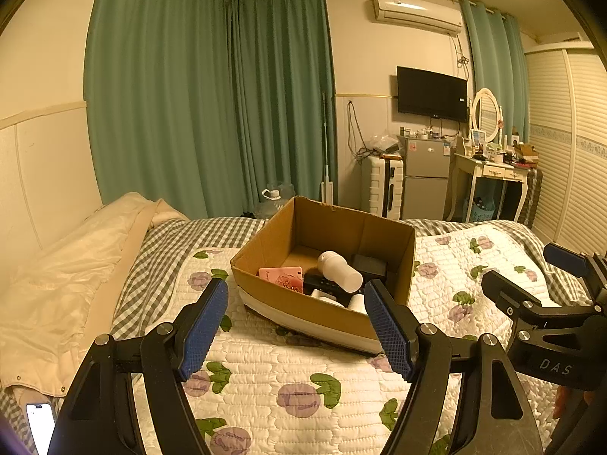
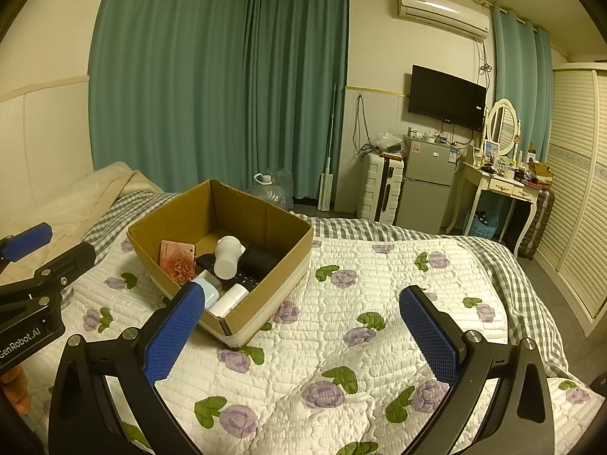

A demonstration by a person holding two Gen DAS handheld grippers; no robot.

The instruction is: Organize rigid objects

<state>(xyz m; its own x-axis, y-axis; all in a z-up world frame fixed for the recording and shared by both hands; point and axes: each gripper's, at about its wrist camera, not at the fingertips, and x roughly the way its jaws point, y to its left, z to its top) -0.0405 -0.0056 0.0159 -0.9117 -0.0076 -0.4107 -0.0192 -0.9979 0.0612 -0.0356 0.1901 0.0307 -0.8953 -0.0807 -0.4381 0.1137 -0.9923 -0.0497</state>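
Both the left gripper point(image 1: 296, 326) and right gripper point(image 2: 299, 337) are hovering with jaws wide apart and empty over the bed point(image 2: 341, 341), facing the cardboard box point(image 1: 265, 250) mid-bed holding the white bottle point(image 1: 339, 267) and other items, so the next move likely calls for reaching in.

Quilt point(image 2: 341, 341) with purple flowers covers the bed, over a checked sheet point(image 2: 504, 261); cream duvet point(image 1: 57, 284) bunched at left; phone point(image 1: 40, 426) lit at its edge. Behind: green curtains point(image 1: 189, 94), TV point(image 2: 447, 96), air conditioner point(image 2: 442, 9), fridge point(image 2: 426, 185), suitcase point(image 2: 379, 189), dressing table point(image 2: 500, 185) with oval mirror point(image 2: 502, 127).
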